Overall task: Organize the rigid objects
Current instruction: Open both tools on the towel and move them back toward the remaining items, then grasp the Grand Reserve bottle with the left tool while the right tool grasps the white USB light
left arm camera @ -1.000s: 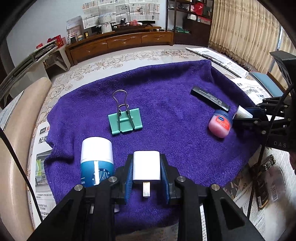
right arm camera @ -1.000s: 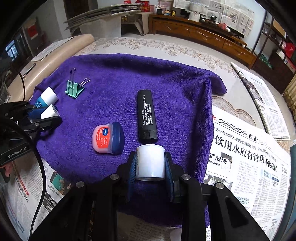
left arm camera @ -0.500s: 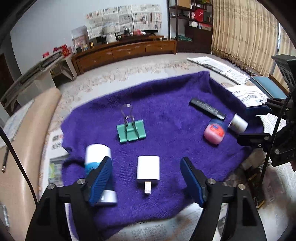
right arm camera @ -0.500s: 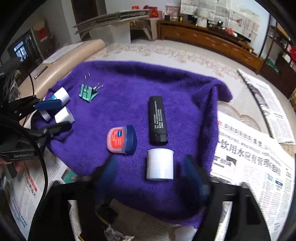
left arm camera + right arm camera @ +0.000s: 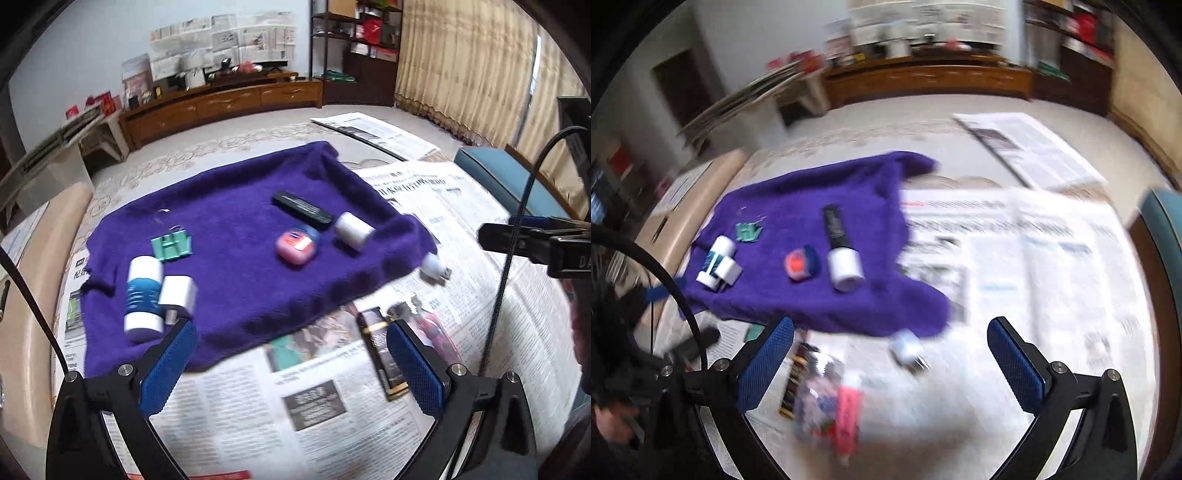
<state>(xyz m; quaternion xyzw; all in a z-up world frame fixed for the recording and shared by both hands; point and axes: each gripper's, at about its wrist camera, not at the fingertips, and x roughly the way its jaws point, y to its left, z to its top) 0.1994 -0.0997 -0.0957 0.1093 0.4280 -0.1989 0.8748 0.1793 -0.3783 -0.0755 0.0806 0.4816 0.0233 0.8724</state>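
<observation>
A purple towel (image 5: 236,229) (image 5: 820,206) lies on newspapers. On it lie a white charger (image 5: 178,293) (image 5: 728,272), a blue-and-white bottle (image 5: 143,295) (image 5: 714,260), a green binder clip (image 5: 171,246) (image 5: 748,232), a red-and-blue jar (image 5: 297,245) (image 5: 800,263), a white cylinder (image 5: 352,229) (image 5: 846,271) and a black bar (image 5: 301,206) (image 5: 835,225). My left gripper (image 5: 291,362) is open and empty, held back over the newspaper. My right gripper (image 5: 890,363) is open and empty, also off the towel.
Off the towel on the newspaper (image 5: 369,398) (image 5: 1034,266) lie a small white plug (image 5: 434,267) (image 5: 907,347), a black-and-gold box (image 5: 380,354) and a blurred packet with a pink tube (image 5: 846,410). A beige cushion (image 5: 22,332) is at the left, a teal stool (image 5: 495,177) at the right.
Both grippers opened, let go of the charger and the white cylinder on the towel, and pulled back and up over the newspaper. The right view is blurred by motion.
</observation>
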